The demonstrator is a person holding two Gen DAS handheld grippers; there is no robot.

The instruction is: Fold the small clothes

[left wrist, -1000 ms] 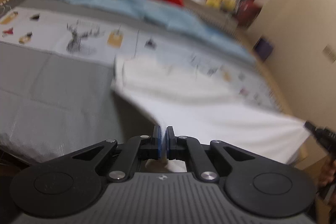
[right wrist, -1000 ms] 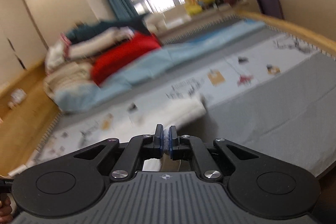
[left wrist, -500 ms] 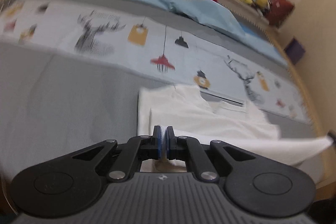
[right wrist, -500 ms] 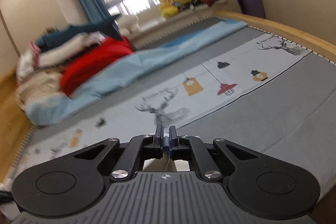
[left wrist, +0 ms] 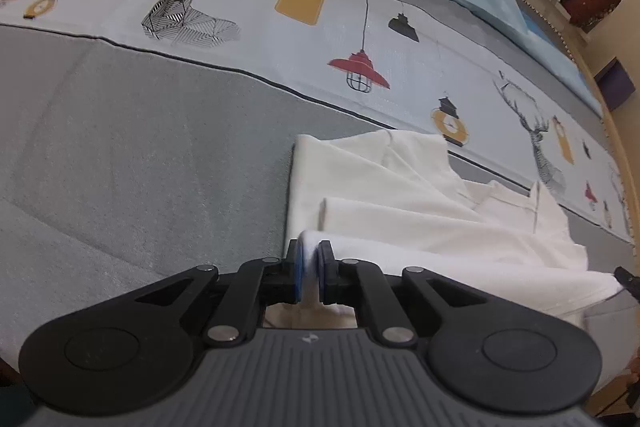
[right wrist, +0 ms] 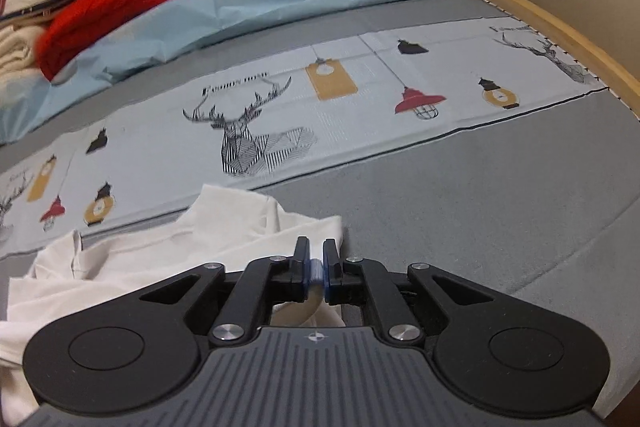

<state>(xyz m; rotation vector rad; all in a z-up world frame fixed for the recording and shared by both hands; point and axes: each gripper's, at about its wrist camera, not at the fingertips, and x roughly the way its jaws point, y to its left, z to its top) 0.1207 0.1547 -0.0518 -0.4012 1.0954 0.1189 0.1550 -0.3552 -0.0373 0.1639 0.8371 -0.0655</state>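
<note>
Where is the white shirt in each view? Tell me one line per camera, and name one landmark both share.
Left wrist: the white shirt lies lower centre to right, its near fold pinched in the left gripper.
Right wrist: the white shirt lies lower left to centre, its edge pinched in the right gripper.
Shared landmark: the red lamp print on the bedspread, beyond the shirt.

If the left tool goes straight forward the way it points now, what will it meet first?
The left tool is already shut on an edge of the white shirt. Going straight on, it would probably push into the shirt's folded layers just ahead, then the grey bedcover with the deer print; depth is unclear.
</note>
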